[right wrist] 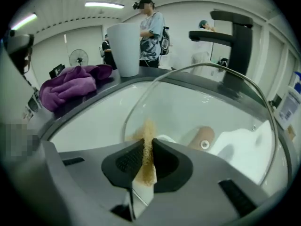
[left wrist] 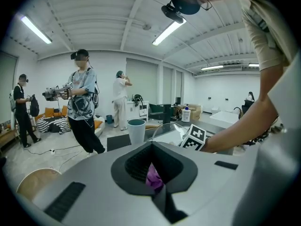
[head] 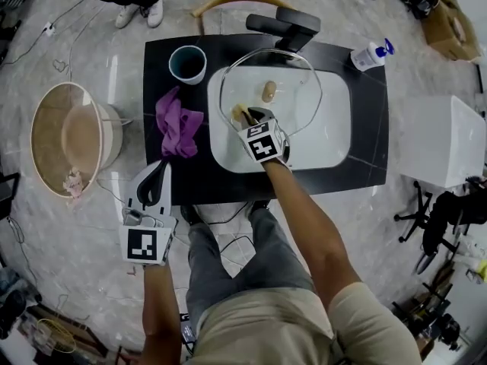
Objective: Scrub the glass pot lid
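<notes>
Clamping a tan sponge (right wrist: 147, 147), my right gripper (head: 247, 115) held it against the glass lid (head: 293, 90), which stood tilted in the white sink (head: 335, 131). My left gripper (head: 163, 170) hung at the table (head: 365, 169) edge beside a purple cloth (head: 178, 120), jaws slightly parted.

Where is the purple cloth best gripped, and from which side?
Probably a raised fold at the near end of the purple cloth, from above and the front: it lies bunched on the counter beside the sink, nearest the left tool.

pale marble floor (head: 68, 242), white walls (left wrist: 51, 79), ceiling strip lights (left wrist: 168, 32), cables (head: 46, 40)
</notes>
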`<state>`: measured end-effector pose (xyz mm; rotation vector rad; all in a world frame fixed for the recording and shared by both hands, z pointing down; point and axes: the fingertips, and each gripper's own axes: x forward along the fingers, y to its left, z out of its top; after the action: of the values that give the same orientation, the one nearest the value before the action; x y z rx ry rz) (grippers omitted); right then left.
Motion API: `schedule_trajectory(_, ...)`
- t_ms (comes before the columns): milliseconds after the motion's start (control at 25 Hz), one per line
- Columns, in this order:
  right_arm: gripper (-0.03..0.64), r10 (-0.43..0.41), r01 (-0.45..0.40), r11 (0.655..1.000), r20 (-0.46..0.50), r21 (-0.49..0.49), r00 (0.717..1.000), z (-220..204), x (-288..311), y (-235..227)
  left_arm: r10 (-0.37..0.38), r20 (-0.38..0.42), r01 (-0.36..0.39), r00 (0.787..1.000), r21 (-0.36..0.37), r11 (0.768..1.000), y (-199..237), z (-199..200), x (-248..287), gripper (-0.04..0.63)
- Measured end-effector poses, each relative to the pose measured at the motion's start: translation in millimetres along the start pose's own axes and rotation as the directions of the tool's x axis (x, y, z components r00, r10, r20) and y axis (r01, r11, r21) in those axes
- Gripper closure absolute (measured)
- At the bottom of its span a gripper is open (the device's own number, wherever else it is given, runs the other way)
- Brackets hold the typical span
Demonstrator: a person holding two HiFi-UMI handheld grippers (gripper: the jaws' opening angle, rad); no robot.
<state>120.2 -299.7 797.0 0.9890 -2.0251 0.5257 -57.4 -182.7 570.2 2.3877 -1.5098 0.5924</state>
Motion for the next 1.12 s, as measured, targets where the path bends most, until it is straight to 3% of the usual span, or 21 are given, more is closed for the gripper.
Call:
schedule_trajectory(160, 0.566, -0.019, 0.018, 0.997, -0.006, -0.077, 1.000, 8.8, 3.7, 15.0, 0.027, 0.007, -0.027, 1.000, -0.010, 1.000, 17.0, -4.7, -18.6, 0.581)
schedule_trajectory(320, 0.566, -0.039, 0.038, 0.994, -0.008, -0.104, 0.999, 10.4, 0.9, 16.6, 0.061, 0.079, -0.058, 0.995, -0.034, 0.998, 28.6, 3.1, -28.3, 0.581)
schedule_trajectory(440, 0.566, -0.060, 0.060, 0.990, 0.006, -0.130, 0.998, 15.5, -5.8, 16.2, 0.058, 0.062, -0.056, 0.996, -0.030, 0.998, 28.4, -0.6, -34.4, 0.581)
schedule_trajectory(640, 0.566, -0.082, 0.086, 0.986, 0.030, -0.140, 0.996, 25.6, -26.1, 11.7, 0.073, 0.129, -0.069, 0.989, -0.029, 0.997, 26.2, 22.0, -40.2, 0.581)
schedule_trajectory(1120, 0.566, -0.103, 0.137, 0.980, 0.222, -0.147, 0.970, 92.5, -138.6, 5.7, 0.039, 0.150, -0.047, 0.988, 0.055, 0.997, 1.9, 81.3, -72.3, 0.581)
